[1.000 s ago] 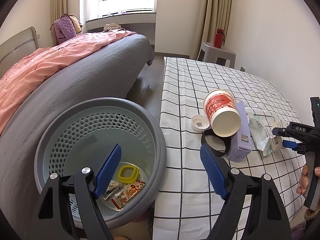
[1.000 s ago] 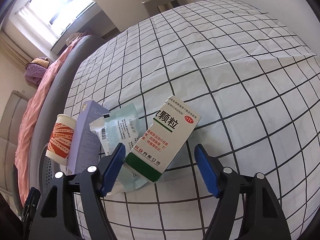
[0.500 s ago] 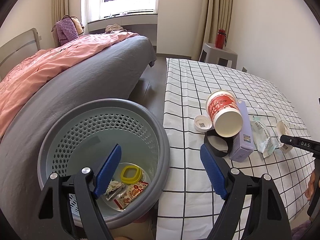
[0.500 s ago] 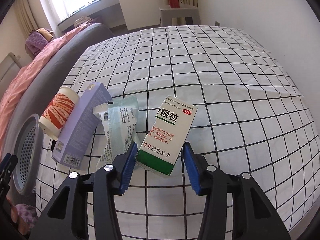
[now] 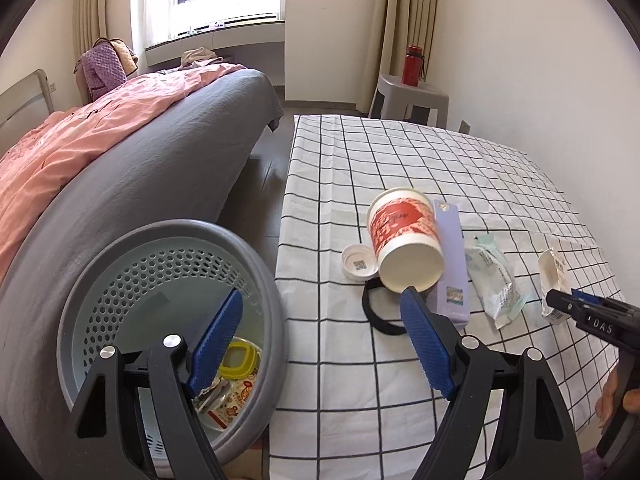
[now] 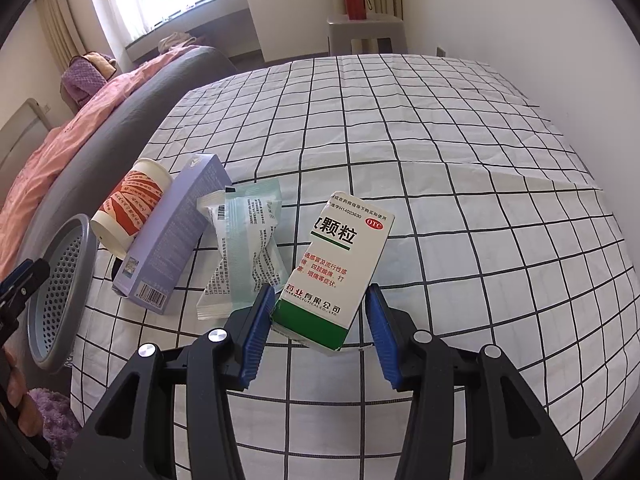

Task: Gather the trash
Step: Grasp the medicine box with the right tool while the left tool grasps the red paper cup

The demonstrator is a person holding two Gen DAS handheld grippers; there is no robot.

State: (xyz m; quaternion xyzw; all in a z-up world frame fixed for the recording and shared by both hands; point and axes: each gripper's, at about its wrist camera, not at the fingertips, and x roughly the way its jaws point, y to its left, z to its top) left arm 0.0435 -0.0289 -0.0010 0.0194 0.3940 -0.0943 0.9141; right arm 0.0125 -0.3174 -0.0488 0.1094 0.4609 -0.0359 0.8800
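Note:
My right gripper [image 6: 319,292] is shut on the lower end of a white and green medicine box [image 6: 340,264], which tilts up off the checked cloth [image 6: 440,140]. The left wrist view shows that box [image 5: 554,280] at the right gripper's tip [image 5: 560,300]. My left gripper [image 5: 322,295] stands open and empty, between the grey bin [image 5: 248,248] and the trash pile. On the cloth lie a tipped red-and-white paper cup [image 5: 404,236], a purple carton [image 5: 450,264], a clear wipe packet [image 5: 494,280], a white cap [image 5: 358,264] and a black band [image 5: 376,312].
The bin holds a yellow-lidded tub [image 5: 238,360] and wrappers. A grey bed with a pink duvet [image 5: 80,148] runs along the left. A grey stool [image 5: 408,96] with a red bottle [image 5: 414,60] stands at the far wall. A white wall borders the right side.
The right jaws closed onto the medicine box and the gripper rolled upright, tilting the box off the cloth. The left gripper shifted slightly up and toward the table, still open.

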